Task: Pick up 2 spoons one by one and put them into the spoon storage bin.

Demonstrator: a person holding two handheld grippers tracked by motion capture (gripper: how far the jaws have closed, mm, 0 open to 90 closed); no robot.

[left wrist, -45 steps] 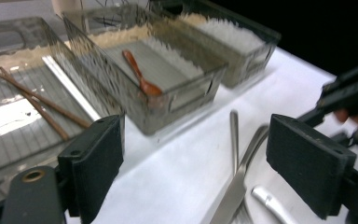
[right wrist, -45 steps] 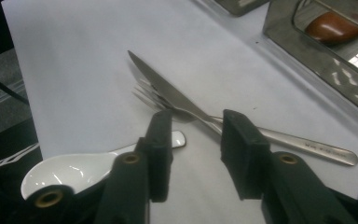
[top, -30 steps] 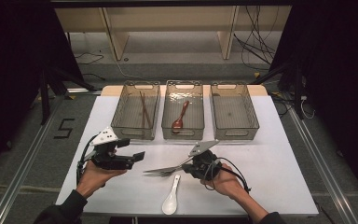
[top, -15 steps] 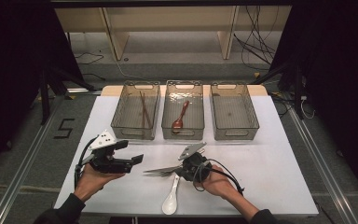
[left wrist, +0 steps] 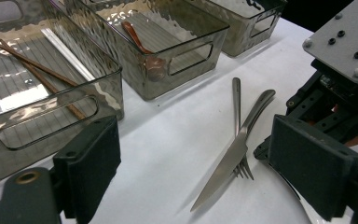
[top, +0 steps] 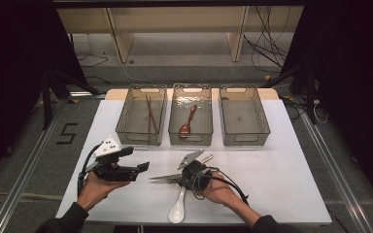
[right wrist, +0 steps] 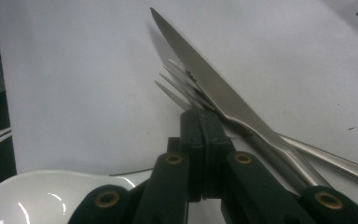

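A steel knife [left wrist: 233, 158] lies across a fork [left wrist: 236, 107] on the white table, front centre, and a white ceramic spoon [top: 178, 208] lies just in front of them. My right gripper [right wrist: 200, 123] is shut, pads pressed flat together, its tips low over the fork's neck beside the knife blade [right wrist: 205, 84]. I cannot tell whether it touches the fork. In the high view the right gripper [top: 179, 179] points left. To its left my left gripper [top: 135, 159] is held open above the table, with nothing between its jaws [left wrist: 200, 177].
Three clear bins stand in a row at the back: the left bin [top: 126, 131] holds chopsticks [top: 149, 114], the middle bin [top: 175, 133] a brown spoon [top: 188, 121], the right bin [top: 264, 126] nothing. The table's front edge runs just below both hands.
My right gripper has moved left and down, closer to the knife and fork, still shut. The left gripper has kept its place.
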